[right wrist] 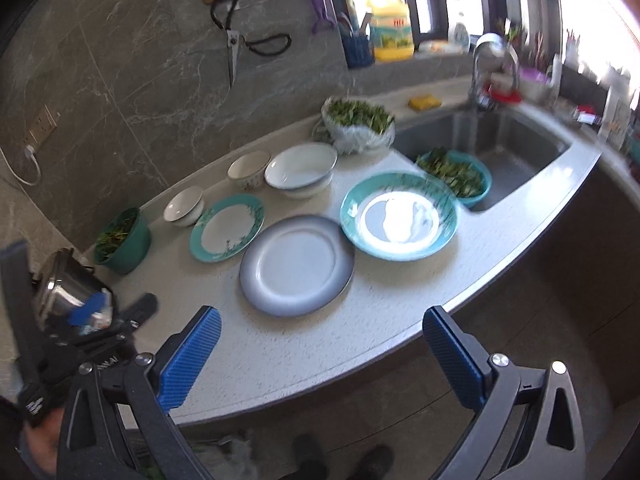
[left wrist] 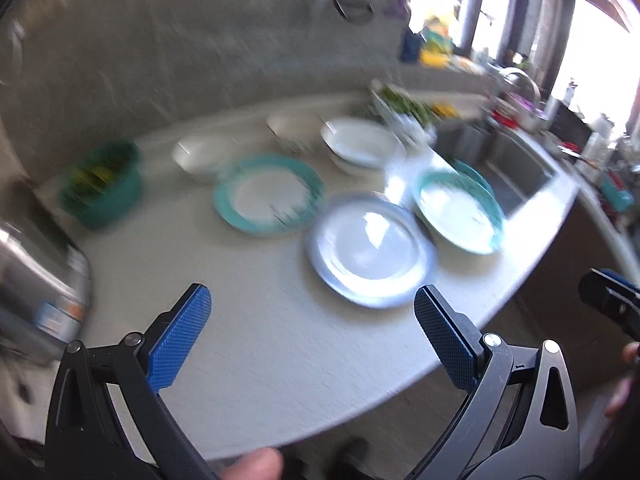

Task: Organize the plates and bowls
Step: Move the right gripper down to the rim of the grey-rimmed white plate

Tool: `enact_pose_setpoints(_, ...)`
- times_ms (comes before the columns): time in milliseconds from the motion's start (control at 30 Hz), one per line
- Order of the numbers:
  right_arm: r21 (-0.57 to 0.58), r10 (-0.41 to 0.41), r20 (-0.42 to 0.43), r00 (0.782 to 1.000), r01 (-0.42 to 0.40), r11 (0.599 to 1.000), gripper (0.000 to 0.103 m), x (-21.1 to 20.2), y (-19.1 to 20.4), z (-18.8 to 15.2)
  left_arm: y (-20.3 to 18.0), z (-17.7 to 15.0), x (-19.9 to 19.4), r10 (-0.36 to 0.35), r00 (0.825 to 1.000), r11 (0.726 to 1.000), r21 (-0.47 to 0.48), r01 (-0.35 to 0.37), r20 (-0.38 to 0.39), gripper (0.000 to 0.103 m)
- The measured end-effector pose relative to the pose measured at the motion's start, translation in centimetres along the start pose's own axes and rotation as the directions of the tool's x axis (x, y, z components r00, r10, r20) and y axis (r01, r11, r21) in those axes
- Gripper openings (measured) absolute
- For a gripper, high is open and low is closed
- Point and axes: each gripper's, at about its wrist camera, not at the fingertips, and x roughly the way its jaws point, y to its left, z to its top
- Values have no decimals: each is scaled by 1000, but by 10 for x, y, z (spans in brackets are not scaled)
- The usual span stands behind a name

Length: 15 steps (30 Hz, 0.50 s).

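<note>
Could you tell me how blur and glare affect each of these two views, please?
Left wrist view: motion blur smears everything beyond the left gripper, including the grey plate. Right wrist view: mostly sharp, but window glare whites out the centre of the teal plate, and the tap is blurred.

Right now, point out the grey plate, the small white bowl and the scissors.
grey plate (right wrist: pixel 297 265): right wrist view, on its flat centre.
small white bowl (right wrist: pixel 183 205): right wrist view, on its inside.
scissors (right wrist: pixel 231 50): right wrist view, on the blades, hanging on the wall.
</note>
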Motion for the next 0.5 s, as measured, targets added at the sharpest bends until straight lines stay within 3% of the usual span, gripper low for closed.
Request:
enact_pose_setpoints(67,38,72,-24,997,-71,997,103,11,-21,-4,1,-11,18,-22,999,1000,-20,22,-41,103)
enact_pose_setpoints(133,92,158,-33,987,-154,984,103,24,-42,-10,-2,-23,41,-16,991,1000,-13,14,-131,103)
enact_pose_setpoints(200,185,278,-49,959,-265,946,102,44,-63,-14,2,-30,63,-34,977,998,-52,24,-213,103)
enact_pose_setpoints(300,263,369,-57,928,-343,902,100,69,-75,-15,16,-29,84,-82,974,993,-103,62,-209,102)
enact_pose_setpoints(400,339,447,-59,892,-403,850,100,98,-83,-15,32,-20,115,-159,955,983,-128,131,-248,102)
enact_pose_setpoints(500,370,498,-50,866,-447,814,94,125,-83,-7,47,-4,137,-238,945,967,-143,210,-222,102)
